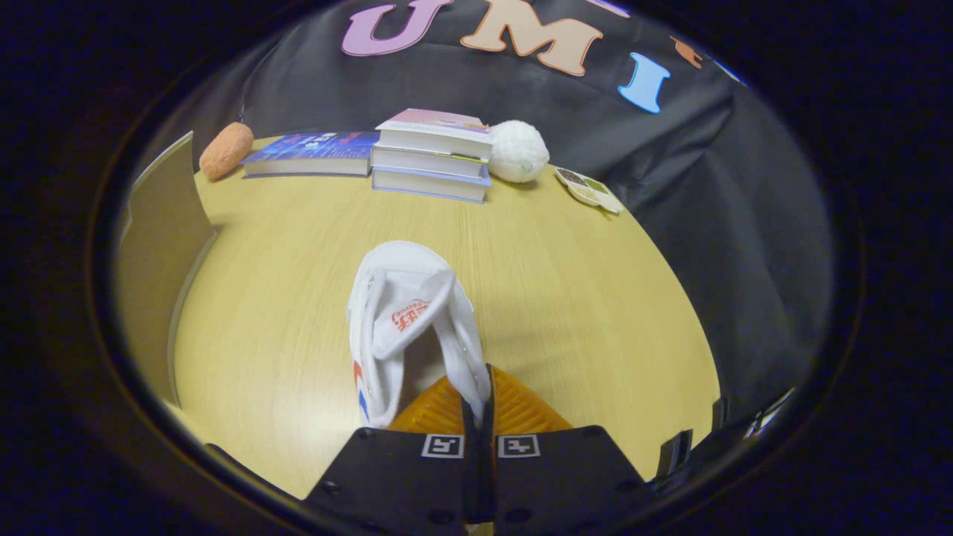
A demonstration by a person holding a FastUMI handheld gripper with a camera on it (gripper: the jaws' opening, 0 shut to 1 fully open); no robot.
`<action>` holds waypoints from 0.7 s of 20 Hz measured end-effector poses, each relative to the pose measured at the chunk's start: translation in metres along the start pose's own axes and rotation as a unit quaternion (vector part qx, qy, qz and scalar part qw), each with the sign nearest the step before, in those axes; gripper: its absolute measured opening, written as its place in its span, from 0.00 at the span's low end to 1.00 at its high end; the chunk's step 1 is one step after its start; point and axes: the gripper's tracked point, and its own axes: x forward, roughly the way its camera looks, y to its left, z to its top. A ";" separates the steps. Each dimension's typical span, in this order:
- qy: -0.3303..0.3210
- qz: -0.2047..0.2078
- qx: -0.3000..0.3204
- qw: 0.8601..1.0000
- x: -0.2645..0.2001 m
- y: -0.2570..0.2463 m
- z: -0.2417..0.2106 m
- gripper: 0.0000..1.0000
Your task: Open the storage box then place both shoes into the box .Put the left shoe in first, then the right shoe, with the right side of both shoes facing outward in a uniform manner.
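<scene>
White shoe [408,320] above wooden table [566,298], gripper [476,394] fingers pinching its side wall

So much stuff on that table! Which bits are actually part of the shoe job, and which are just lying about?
Part of the job:
- shoe, white, its side wall pinched in the tongs
- box panel, left of the shoe

Just lying about, beyond the shoe:
- stacked books
- flat book
- orange sponge
- white ball
- small packets
</scene>
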 end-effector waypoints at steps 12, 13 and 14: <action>-0.064 -0.112 -0.112 0.985 -0.088 0.012 0.083 0.02; -0.073 -0.125 -0.107 0.984 -0.103 0.014 0.096 0.02; -0.083 -0.135 -0.099 0.982 -0.116 0.018 0.111 0.02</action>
